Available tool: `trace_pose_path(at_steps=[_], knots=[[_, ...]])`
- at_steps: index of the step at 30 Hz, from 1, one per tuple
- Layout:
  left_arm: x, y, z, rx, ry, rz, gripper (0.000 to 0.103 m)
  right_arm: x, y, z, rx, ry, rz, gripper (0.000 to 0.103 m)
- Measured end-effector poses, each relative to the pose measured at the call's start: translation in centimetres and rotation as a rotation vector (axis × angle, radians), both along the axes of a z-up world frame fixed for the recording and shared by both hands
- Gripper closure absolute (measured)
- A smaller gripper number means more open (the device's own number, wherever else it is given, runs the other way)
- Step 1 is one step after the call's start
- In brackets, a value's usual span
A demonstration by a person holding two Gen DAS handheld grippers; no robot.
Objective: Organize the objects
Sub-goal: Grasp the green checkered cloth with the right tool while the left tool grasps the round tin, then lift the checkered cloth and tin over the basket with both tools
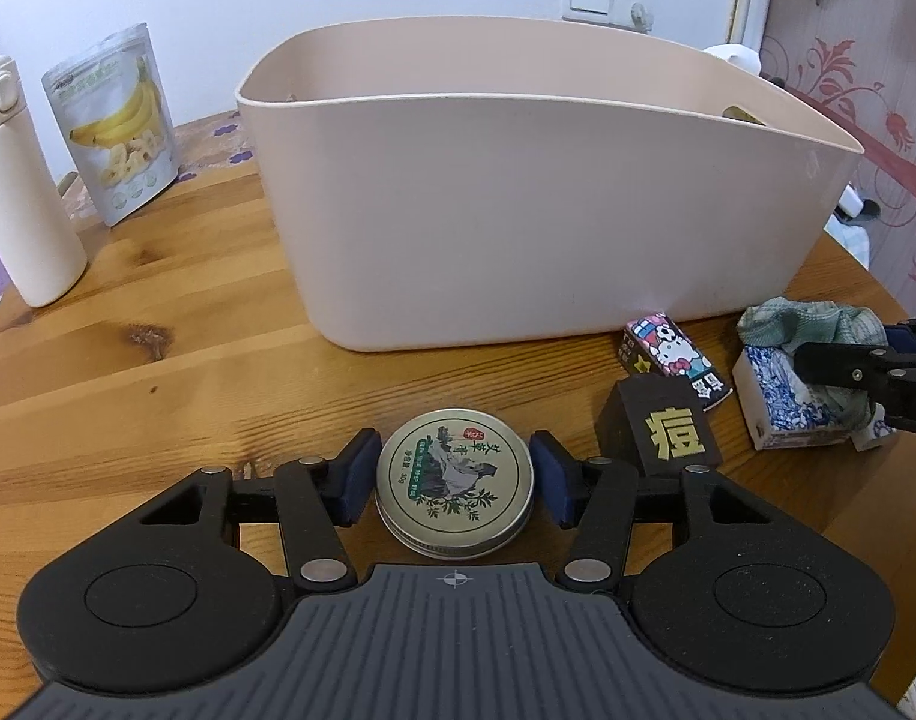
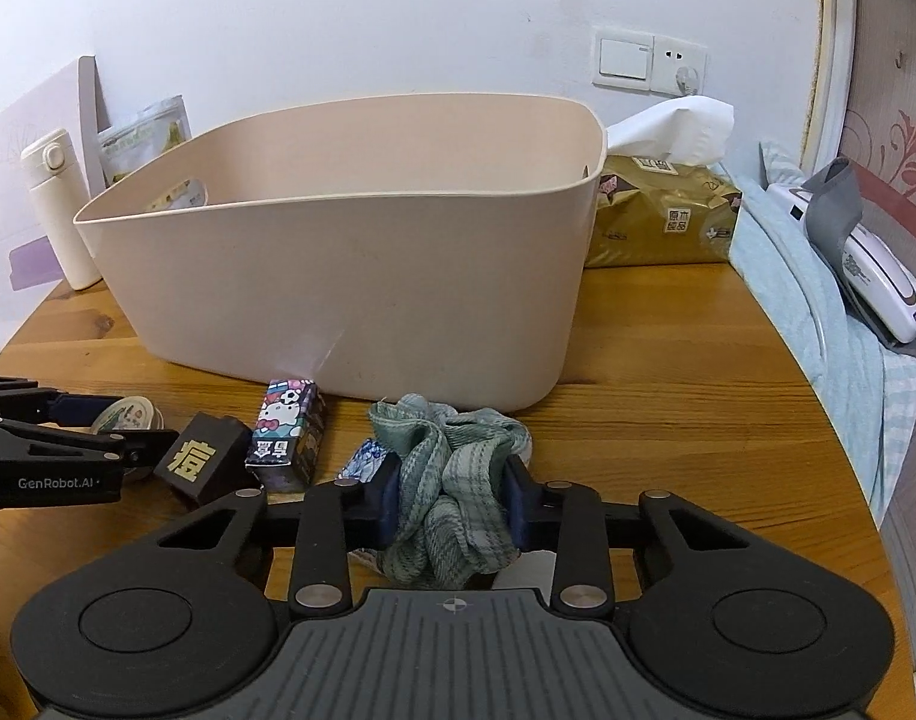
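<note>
A round tin (image 1: 455,483) with a gold printed lid lies flat at lower centre of the left wrist view, just right of it a tilted black box (image 1: 662,432) with a gold character and a cartoon-cat carton (image 1: 677,360). At the right edge a crumpled green checked cloth (image 1: 815,324) rests on a blue-and-white box (image 1: 776,405). Behind them all, filling mid-frame, stands a large beige bin (image 1: 518,228), upright and open-topped.

The beige bin (image 1: 518,210) stood as a wall across the middle of the counter (image 1: 158,372), its top open. Left of it, bare wood ran clear up to the white flask (image 1: 20,192) and the banana pouch (image 1: 119,120). On the right, the black box (image 1: 662,426), cartoon carton (image 1: 674,354) and blue-patterned packet (image 1: 776,402) crowded the strip before the bin. A tissue pack (image 2: 662,216) blocked the far right corner.
</note>
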State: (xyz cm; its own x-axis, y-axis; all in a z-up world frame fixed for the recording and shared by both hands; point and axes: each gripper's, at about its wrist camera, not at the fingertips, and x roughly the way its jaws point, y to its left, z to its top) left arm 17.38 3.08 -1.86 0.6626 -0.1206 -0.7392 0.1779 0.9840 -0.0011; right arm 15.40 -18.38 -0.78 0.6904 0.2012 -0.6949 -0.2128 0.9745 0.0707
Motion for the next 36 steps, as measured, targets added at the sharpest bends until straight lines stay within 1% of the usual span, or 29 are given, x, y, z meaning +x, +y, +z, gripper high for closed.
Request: trace_pose_path(at_steps=[8, 19, 29, 33, 36], knots=[[-0.8, 0.6, 0.1, -0.023, 0.002, 0.016, 0.047, -1.2, -0.6, 0.9, 0.015, -0.021, -0.003, 0.073], [-2.1, 1.0, 1.3, -0.029, -0.035, 0.033, 0.047, -2.5, -1.1, 2.4, 0.030, -0.063, -0.008, 0.074], [-2.9, 1.4, 3.2, -0.041, -0.087, 0.045, 0.047, -3.3, -1.8, 3.9, 0.046, -0.102, -0.017, 0.074], [-3.0, 1.7, 4.4, -0.072, -0.103, 0.038, 0.047, -3.6, -2.0, 4.4, 0.043, -0.119, -0.020, 0.074], [-3.0, 1.8, 5.2, -0.073, -0.123, 0.040, 0.047, -3.8, -2.2, 4.9, 0.049, -0.134, -0.024, 0.074]])
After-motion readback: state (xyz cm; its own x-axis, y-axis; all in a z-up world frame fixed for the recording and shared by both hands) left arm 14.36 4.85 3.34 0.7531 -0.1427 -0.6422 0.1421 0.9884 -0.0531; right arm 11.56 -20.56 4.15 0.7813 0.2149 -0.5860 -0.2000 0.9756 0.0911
